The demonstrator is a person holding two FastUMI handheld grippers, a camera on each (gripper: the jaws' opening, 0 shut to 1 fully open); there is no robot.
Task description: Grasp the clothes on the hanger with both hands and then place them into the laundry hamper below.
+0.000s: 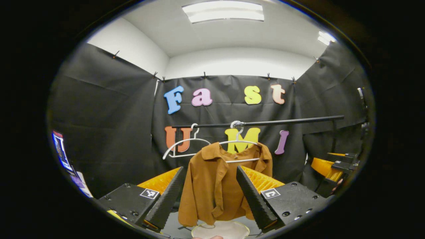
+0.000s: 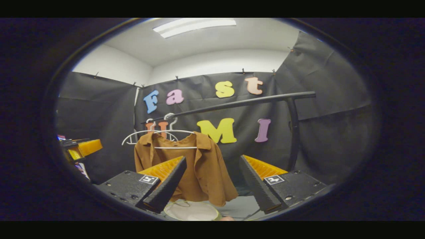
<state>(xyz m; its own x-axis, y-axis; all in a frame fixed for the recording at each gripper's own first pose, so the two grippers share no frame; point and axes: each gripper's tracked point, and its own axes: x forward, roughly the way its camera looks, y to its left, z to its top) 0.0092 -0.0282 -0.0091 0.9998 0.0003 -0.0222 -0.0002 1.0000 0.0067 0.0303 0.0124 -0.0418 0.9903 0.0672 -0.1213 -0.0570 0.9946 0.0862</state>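
A brown shirt (image 1: 212, 189) hangs on a white hanger (image 1: 244, 142) hooked over a black rail (image 1: 285, 121). My left gripper (image 1: 210, 168) is open, short of the shirt, which shows between its fingers. A round beige laundry hamper (image 1: 229, 229) sits on the floor under the shirt. In the right gripper view the shirt (image 2: 206, 172) hangs left of centre on its hanger (image 2: 179, 131), with the hamper (image 2: 194, 211) below it. My right gripper (image 2: 212, 157) is open and holds nothing, and the shirt's right half lies between its fingers farther off.
An empty white hanger (image 1: 181, 146) hangs on the rail to the left of the shirt. The rail's upright post (image 2: 293, 132) stands at the right. The right gripper (image 1: 335, 166) shows at the left view's right edge, and the left gripper (image 2: 81, 147) at the right view's left edge.
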